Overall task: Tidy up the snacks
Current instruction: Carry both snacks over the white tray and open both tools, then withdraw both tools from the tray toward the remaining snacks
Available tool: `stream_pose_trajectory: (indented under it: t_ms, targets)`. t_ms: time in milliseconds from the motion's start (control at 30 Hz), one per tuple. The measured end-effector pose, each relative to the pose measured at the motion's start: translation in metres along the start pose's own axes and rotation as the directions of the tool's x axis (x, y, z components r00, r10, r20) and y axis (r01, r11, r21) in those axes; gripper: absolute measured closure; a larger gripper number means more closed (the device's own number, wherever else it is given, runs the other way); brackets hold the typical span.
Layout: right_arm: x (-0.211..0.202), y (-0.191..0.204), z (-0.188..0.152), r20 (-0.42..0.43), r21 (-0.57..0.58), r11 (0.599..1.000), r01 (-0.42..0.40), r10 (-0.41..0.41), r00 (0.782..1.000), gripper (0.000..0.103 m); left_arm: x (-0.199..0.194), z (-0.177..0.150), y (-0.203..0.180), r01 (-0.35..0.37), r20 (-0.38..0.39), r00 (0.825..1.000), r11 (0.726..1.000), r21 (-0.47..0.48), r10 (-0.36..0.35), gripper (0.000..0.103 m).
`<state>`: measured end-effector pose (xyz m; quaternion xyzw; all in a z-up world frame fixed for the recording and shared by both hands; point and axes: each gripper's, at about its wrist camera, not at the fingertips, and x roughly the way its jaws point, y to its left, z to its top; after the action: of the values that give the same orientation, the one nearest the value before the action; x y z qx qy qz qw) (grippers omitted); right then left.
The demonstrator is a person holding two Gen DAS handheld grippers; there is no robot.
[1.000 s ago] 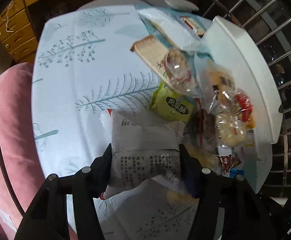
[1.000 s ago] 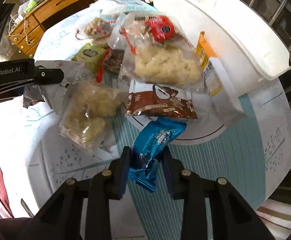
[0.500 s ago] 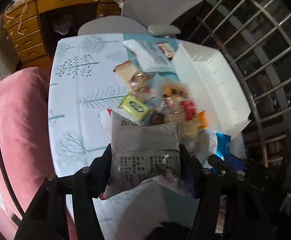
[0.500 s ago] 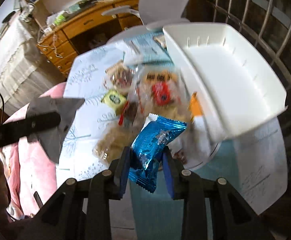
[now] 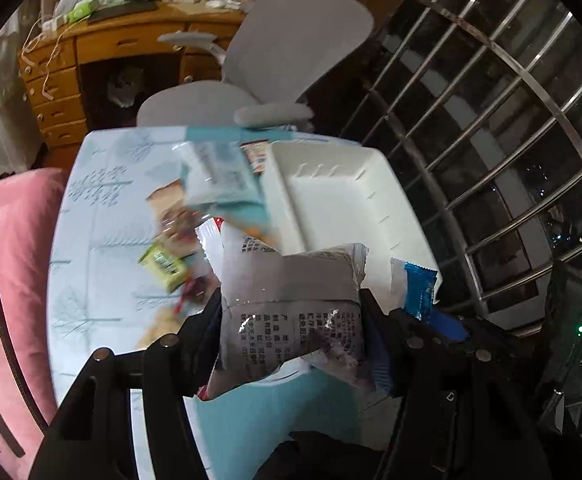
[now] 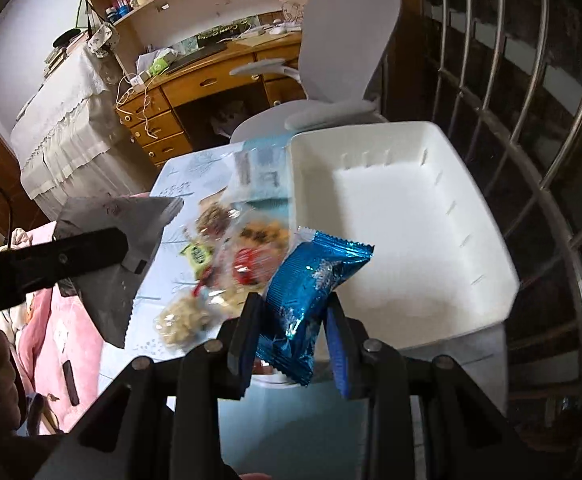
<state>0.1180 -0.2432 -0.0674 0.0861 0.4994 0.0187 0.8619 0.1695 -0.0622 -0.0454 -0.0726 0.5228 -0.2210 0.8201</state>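
From the left wrist, the tabletop [image 5: 91,216] sits farther below than a second ago, and the white bin [image 5: 343,204] now shows its whole inside. The left hand-held gripper [image 5: 291,320] points steeply down, its jaws about half spread and pressed on a grey snack packet [image 5: 287,308]; they have just eased slightly wider with the packet between them. A blue packet [image 5: 421,290] pokes in at the right. The loose snack pile [image 5: 171,256] lies blurred left of the bin, so its items are hard to tell apart.

From the right wrist, the right hand-held gripper [image 6: 291,324] also tilts down, narrowly closed on the blue packet [image 6: 311,284], raised above the bin's [image 6: 403,232] near left edge. The bin looks empty. The left gripper's finger and grey packet [image 6: 119,248] hang at left, above the pink bedding [image 6: 71,320].
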Motion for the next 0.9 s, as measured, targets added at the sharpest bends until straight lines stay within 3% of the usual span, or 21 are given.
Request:
stream_pose_trajectory:
  t_ms: [167, 400, 467, 533, 633, 900]
  targets:
    - [-0.004, -0.040, 0.011, 0.018, -0.012, 1.000, 0.020, -0.020, 1.000, 0.071, 0.023, 0.011, -0.044, -0.003, 0.023, 1.000, 1.000, 0.016, 0.002, 0.040]
    - [0.007, -0.089, 0.021, -0.015, 0.028, 0.999, 0.038, -0.037, 0.999, 0.067, 0.056, 0.019, -0.083, 0.002, 0.010, 1.000, 0.999, 0.047, -0.003, 0.015]
    - [0.016, -0.098, 0.022, -0.058, 0.048, 0.998, 0.038, -0.035, 0.998, 0.059, 0.061, 0.018, -0.086, 0.014, -0.003, 1.000, 0.999, 0.033, -0.013, 0.014]
    - [0.021, -0.106, 0.021, -0.085, 0.070, 0.997, 0.039, -0.033, 0.996, 0.045, 0.066, 0.018, -0.085, 0.004, -0.014, 1.000, 1.000, 0.024, -0.004, 0.013]
    - [0.027, -0.112, 0.018, -0.103, 0.097, 0.995, 0.034, -0.024, 0.994, 0.040, 0.068, 0.017, -0.080, -0.012, -0.023, 1.000, 1.000, 0.001, 0.012, 0.013]
    - [0.031, -0.116, 0.016, -0.125, 0.124, 0.991, 0.042, -0.026, 0.992, 0.039, 0.062, 0.011, -0.060, -0.045, -0.034, 0.998, 0.998, -0.043, 0.044, 0.013]
